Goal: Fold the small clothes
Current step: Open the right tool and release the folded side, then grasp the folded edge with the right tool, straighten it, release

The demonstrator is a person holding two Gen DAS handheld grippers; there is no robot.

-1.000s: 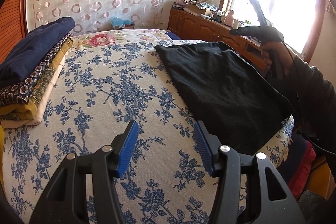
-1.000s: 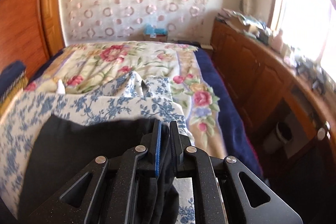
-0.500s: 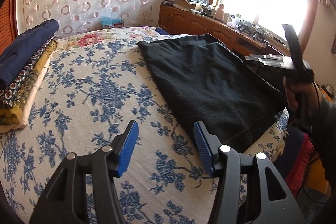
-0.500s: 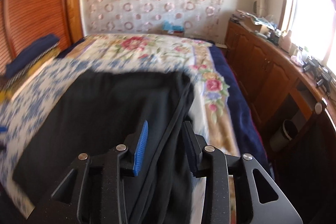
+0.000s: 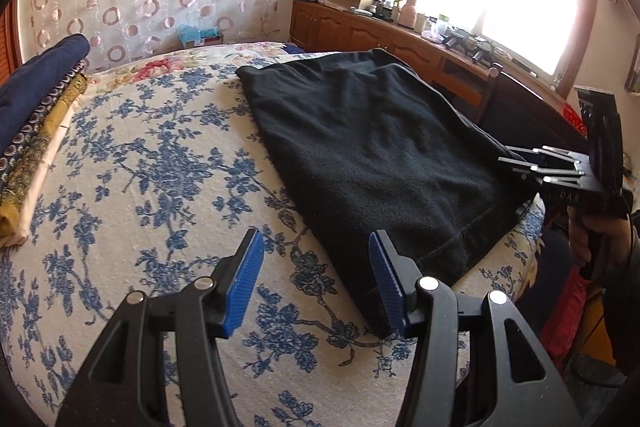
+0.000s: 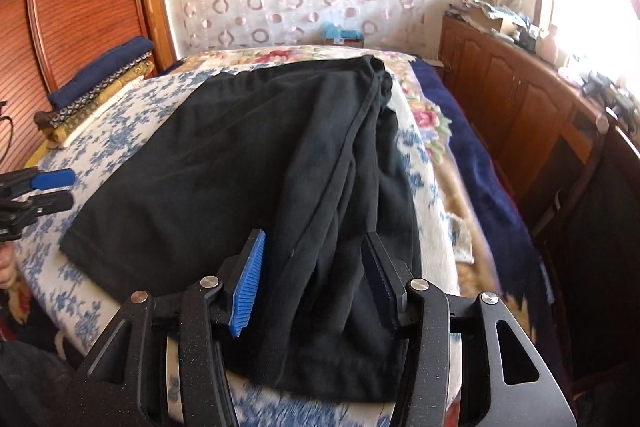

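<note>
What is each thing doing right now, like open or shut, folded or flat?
Black garment: spread on the bed, mostly flat, one side bunched in folds, not yet folded small.
Left gripper: open, nothing between its fingers, over bare bedspread.
Right gripper: opening; the garment's bunched edge lies between its fingers, not pinched.
Stack of clothes: folded, piled at the bed's far side.
Bedspread: laid flat.
Cupboard doors: shut.

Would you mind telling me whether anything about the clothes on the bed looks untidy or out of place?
Mostly tidy. The black fleece garment lies flat on the blue floral bedspread, but its right edge is bunched into loose folds that hang over the bed's side. The stack of folded clothes by the headboard looks neat.
</note>
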